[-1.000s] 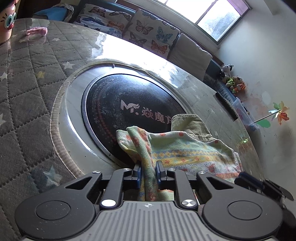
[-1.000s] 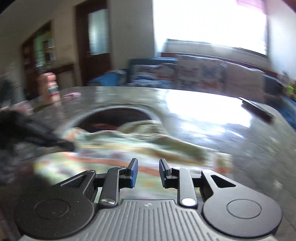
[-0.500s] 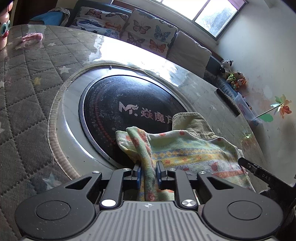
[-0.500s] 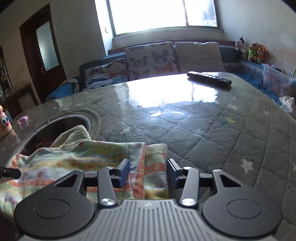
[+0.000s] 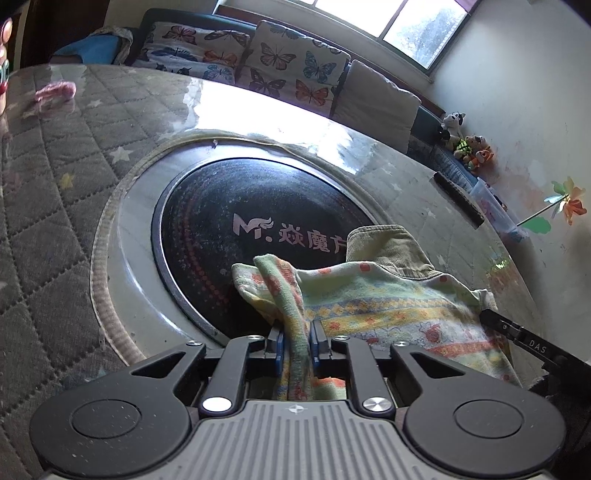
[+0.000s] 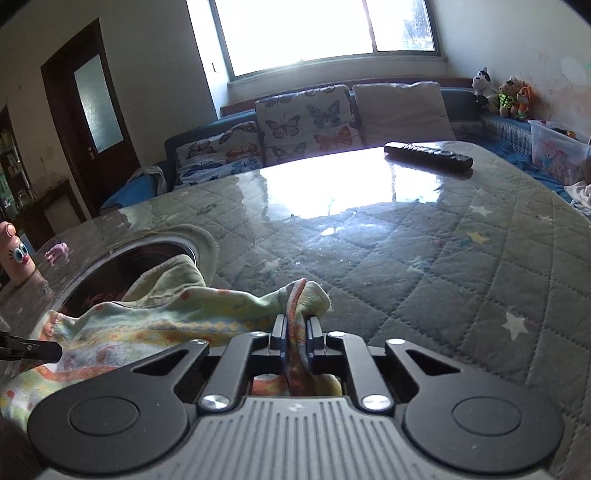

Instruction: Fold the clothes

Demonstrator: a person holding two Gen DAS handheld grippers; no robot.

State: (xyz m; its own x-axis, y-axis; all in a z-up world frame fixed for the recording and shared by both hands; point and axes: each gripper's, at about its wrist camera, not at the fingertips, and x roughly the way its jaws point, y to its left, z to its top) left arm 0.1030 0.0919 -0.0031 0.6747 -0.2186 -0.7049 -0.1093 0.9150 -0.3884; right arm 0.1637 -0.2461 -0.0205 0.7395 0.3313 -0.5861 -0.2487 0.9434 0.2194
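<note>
garment (image 5: 388,295) | pastel patterned, rumpled | partly over black disc

Daylight from window (image 6: 325,29), blown out; strong glare on glossy table (image 6: 332,192); both views sharp, fisheye bending and dark corners

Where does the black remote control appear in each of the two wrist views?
Left wrist: the remote control lies at right, near the table's far edge.
Right wrist: the remote control lies at upper right, on the table before the sofa.
Shared landmark: the butterfly cushions behind the table.
</note>
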